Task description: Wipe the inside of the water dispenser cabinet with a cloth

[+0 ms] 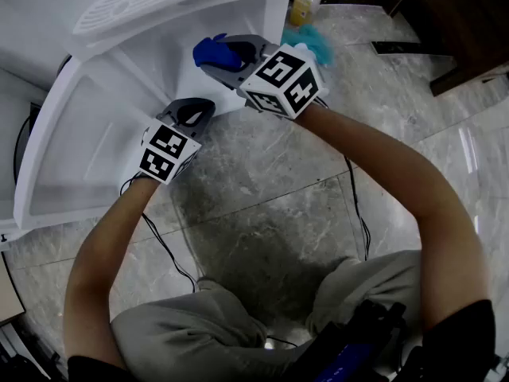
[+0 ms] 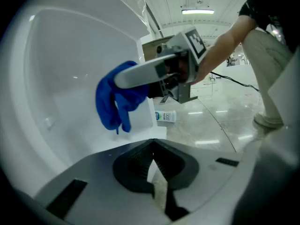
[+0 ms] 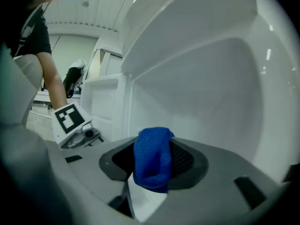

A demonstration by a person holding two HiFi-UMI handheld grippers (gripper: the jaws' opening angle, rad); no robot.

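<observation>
The white water dispenser cabinet [image 1: 119, 78] stands with its door [image 1: 56, 157] swung out to the left. My right gripper [image 1: 213, 54] reaches into the cabinet's opening, shut on a bunched blue cloth [image 1: 213, 52]. That blue cloth [image 3: 153, 157] fills the gap between the right jaws, in front of the cabinet's smooth white inner wall [image 3: 197, 93]. In the left gripper view the blue cloth [image 2: 116, 102] hangs from the right gripper's tip. My left gripper [image 1: 189, 116] sits lower and to the left, by the door's edge, shut with nothing between its jaws.
A small white bottle [image 2: 165, 116] lies on the grey marble floor [image 1: 262, 181] beside the cabinet. A teal rag [image 1: 312, 41] and a yellow bottle [image 1: 299, 9] sit behind the cabinet. Dark wooden furniture [image 1: 461, 22] stands at the top right. Black cables [image 1: 358, 205] trail across the floor.
</observation>
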